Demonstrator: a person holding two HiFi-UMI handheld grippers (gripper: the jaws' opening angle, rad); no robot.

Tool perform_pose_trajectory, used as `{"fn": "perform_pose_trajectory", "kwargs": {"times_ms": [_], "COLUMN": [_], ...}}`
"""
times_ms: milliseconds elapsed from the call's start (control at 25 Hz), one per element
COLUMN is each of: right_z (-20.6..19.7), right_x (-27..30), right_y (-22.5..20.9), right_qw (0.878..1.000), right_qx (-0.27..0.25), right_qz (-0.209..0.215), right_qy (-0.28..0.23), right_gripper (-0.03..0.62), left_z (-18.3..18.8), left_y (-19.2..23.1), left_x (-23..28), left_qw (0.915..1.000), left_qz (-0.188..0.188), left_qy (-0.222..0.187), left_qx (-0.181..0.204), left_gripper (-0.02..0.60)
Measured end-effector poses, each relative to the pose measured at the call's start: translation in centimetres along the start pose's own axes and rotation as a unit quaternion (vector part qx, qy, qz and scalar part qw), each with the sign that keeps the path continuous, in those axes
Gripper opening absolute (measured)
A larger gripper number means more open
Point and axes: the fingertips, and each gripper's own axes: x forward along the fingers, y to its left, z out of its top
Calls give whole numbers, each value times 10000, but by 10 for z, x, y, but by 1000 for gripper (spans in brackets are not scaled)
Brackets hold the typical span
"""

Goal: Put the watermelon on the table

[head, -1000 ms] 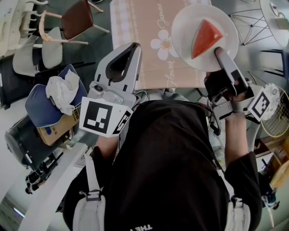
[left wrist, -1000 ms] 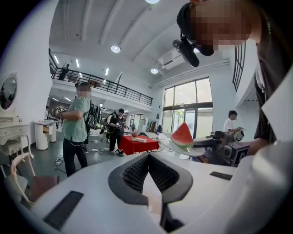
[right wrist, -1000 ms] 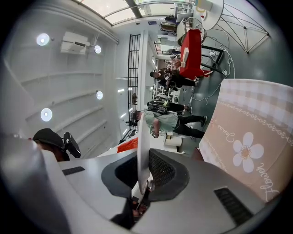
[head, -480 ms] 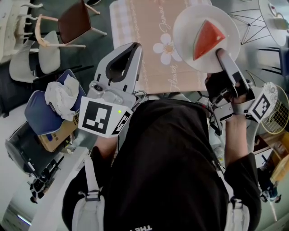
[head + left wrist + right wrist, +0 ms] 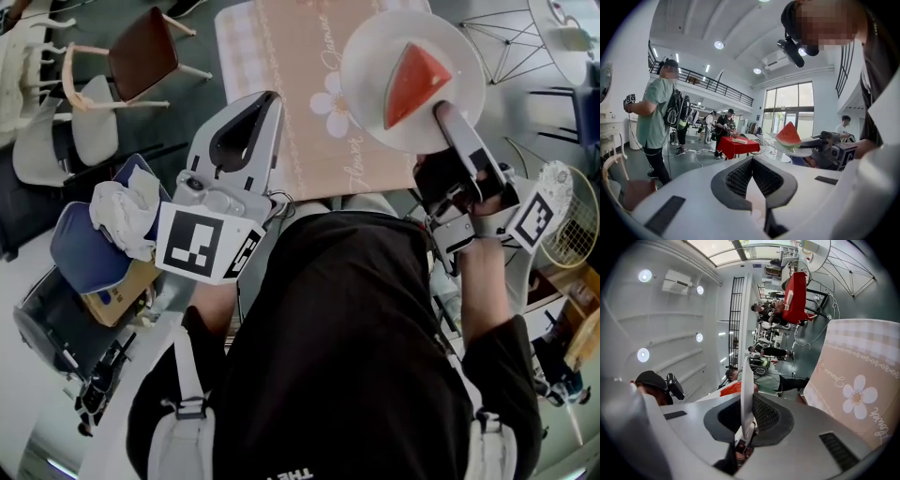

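Two tongs reach out ahead of your dark shirt. On your left, the left tongs (image 5: 270, 101) have their jaws brought together at the tips, and the left gripper view shows nothing between them (image 5: 752, 161). Their marker cube (image 5: 202, 246) sits close to your chest.

On your right, your gloved hand (image 5: 461, 178) holds the right tongs (image 5: 441, 111). Their jaws are pinched onto the near rim of a white plate (image 5: 375, 56), and the right gripper view shows that rim edge-on between the pads (image 5: 749, 420).

The watermelon (image 5: 411, 82) is a red wedge with a pale rind, lying on the plate just past the jaw tips. From the left tongs' camera you can see the slice (image 5: 789, 135) riding level on the plate, up in the air.

Beyond the tongs lies the bench (image 5: 300, 56), covered with a beige cloth with a white flower print. In the head view the plate hangs over its right side, and the right gripper view shows a gap between plate and cloth.

Off to your left stand a blue seat (image 5: 80, 246) with a white rag (image 5: 127, 206) on it, and farther off a brown chair (image 5: 141, 52).

Several people stand in the hall beyond.
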Motion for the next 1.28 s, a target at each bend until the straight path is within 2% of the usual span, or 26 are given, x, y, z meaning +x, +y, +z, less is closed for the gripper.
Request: {"fn": "perform_pose_trajectory", "kwargs": {"times_ms": [800,1280], "right_z": [31,38], "right_x": [14,21], "right_y": [-28,-72], "right_qw": [9985,9970], "right_qx": [225,272], "right_qz": [117,-105], "right_qy": [494,711], "right_gripper": [32,32], "left_z": [0,-24], "left_y": [-5,11], "left_x": [46,70], "left_qw": [9992,9977], "left_qz": [373,573], "left_qy": [136,323], "left_qx": [-44,-143], "left_gripper": [11,11]}}
